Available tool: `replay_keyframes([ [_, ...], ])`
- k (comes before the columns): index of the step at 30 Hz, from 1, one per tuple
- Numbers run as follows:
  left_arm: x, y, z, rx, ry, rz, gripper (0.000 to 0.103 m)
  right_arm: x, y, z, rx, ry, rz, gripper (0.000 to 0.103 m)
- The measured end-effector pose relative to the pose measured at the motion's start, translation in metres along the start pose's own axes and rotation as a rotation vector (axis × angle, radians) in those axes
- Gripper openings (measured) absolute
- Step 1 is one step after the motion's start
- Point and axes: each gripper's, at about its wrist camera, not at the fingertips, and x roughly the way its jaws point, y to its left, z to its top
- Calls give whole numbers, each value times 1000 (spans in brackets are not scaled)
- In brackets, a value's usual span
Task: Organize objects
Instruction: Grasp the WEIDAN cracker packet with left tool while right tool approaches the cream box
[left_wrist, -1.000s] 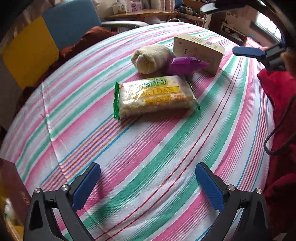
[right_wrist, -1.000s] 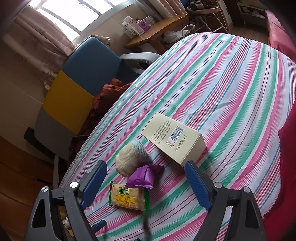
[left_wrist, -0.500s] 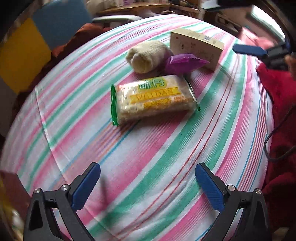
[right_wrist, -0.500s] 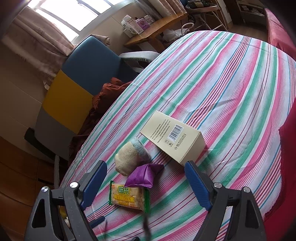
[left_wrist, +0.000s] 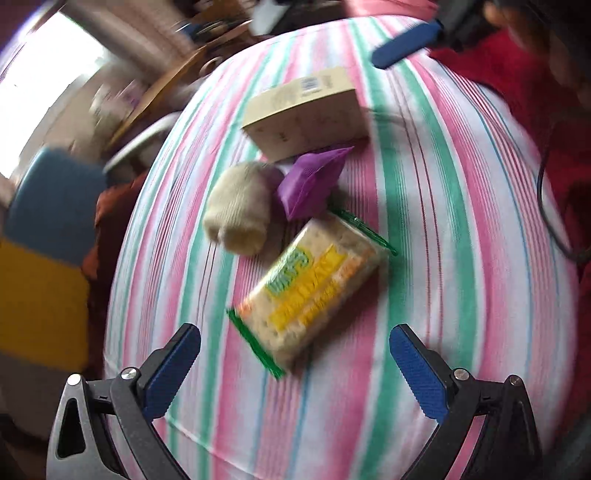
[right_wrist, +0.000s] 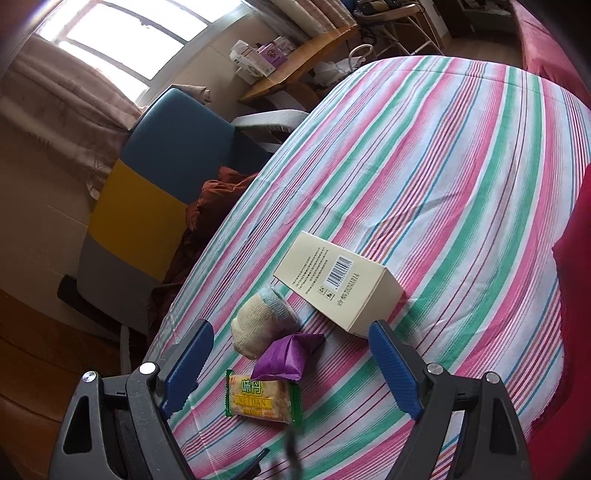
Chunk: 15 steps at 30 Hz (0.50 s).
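A: Which step is in hand?

B: An approach, I'd judge. The left gripper (left_wrist: 293, 363) hangs just short of the cracker packet (left_wrist: 314, 291), jaws spread wide and holding nothing. The packet's green-edged end lies between the two blue fingertips (left_wrist: 173, 363) but nothing touches it. The left wrist view is blurred, so I can't read fine detail there.

A: And the other claw?

B: The right gripper (right_wrist: 291, 363) is also fully open and empty, poised above the same cluster on the striped bedsheet (right_wrist: 461, 166).

A: Where do the things lie, starting from the cracker packet?

B: Just beyond it sits the purple foil pouch (left_wrist: 312, 184), touching or nearly touching its far end. Beside the pouch is the rolled cream sock (left_wrist: 238, 214). Farthest is the cream cardboard box (left_wrist: 310, 114), lying flat with its barcode up, the pouch tip against it.

A: What does the next move call for?

B: Probably easing forward and down so the jaws straddle the packet across its narrow width, then closing gently; crackers crush.

A: Any containers?

B: Only the box, closed; its contents are hidden. No bin or tray is visible.
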Motion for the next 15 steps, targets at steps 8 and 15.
replay_keyframes([
  [8, 19, 2, 7, 72, -58, -155, 100, 5, 0, 1, 5, 26, 3, 88],
  [15, 22, 9, 22, -68, -47, -329, 76, 8, -2, 1, 9, 41, -3, 88],
])
